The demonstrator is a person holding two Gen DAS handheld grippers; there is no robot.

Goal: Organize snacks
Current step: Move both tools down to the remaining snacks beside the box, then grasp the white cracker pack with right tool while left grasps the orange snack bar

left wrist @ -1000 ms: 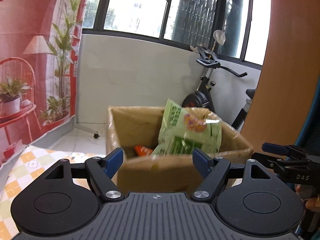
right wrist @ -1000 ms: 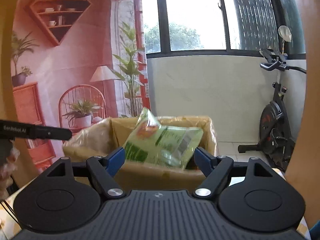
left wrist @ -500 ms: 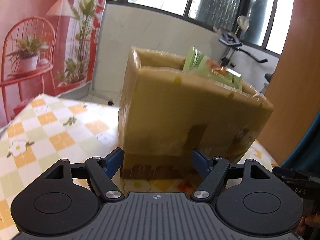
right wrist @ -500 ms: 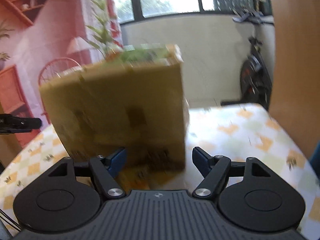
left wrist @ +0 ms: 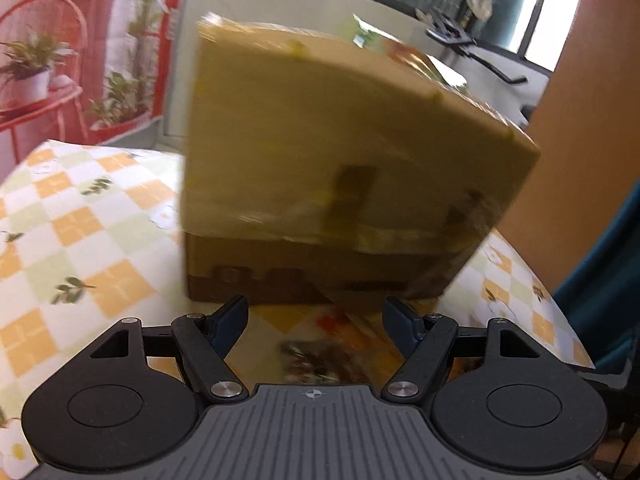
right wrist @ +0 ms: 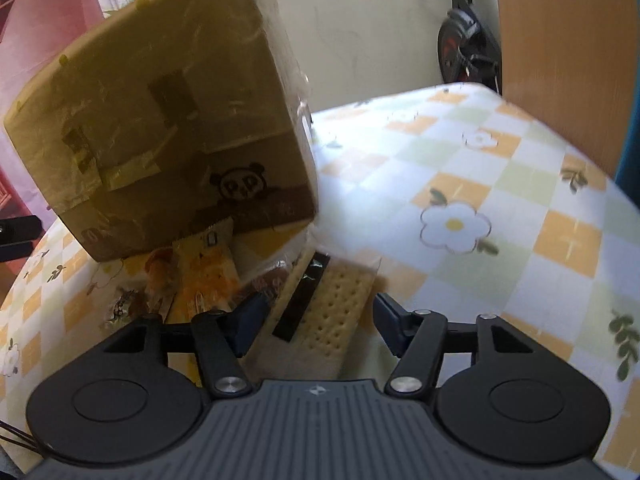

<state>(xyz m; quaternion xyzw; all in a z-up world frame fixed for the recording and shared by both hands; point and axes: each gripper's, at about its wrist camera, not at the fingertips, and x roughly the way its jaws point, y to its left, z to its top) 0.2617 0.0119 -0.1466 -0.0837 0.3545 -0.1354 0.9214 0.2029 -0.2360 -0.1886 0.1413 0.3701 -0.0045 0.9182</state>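
A tall cardboard box (left wrist: 344, 168) stands on the checked tablecloth; it also shows in the right wrist view (right wrist: 160, 120). A green snack bag (left wrist: 370, 34) peeks over its top. My left gripper (left wrist: 316, 322) is open and empty, low in front of the box, above a blurred snack packet (left wrist: 320, 356). My right gripper (right wrist: 316, 320) is open, its fingers on either side of a clear pack of crackers (right wrist: 336, 304). An orange snack packet (right wrist: 204, 276) and a brown one (right wrist: 264, 280) lie left of it, at the foot of the box.
The table (right wrist: 480, 184) extends right of the box, covered in a flower-patterned cloth. A wooden panel (right wrist: 560, 40) stands at the far right. An exercise bike (right wrist: 468, 48) stands behind the table. The left gripper's tip (right wrist: 16, 232) shows at the left edge.
Both grippers have dropped from above the box rim to table level in front of it. The snacks at the foot of the box have come into view.
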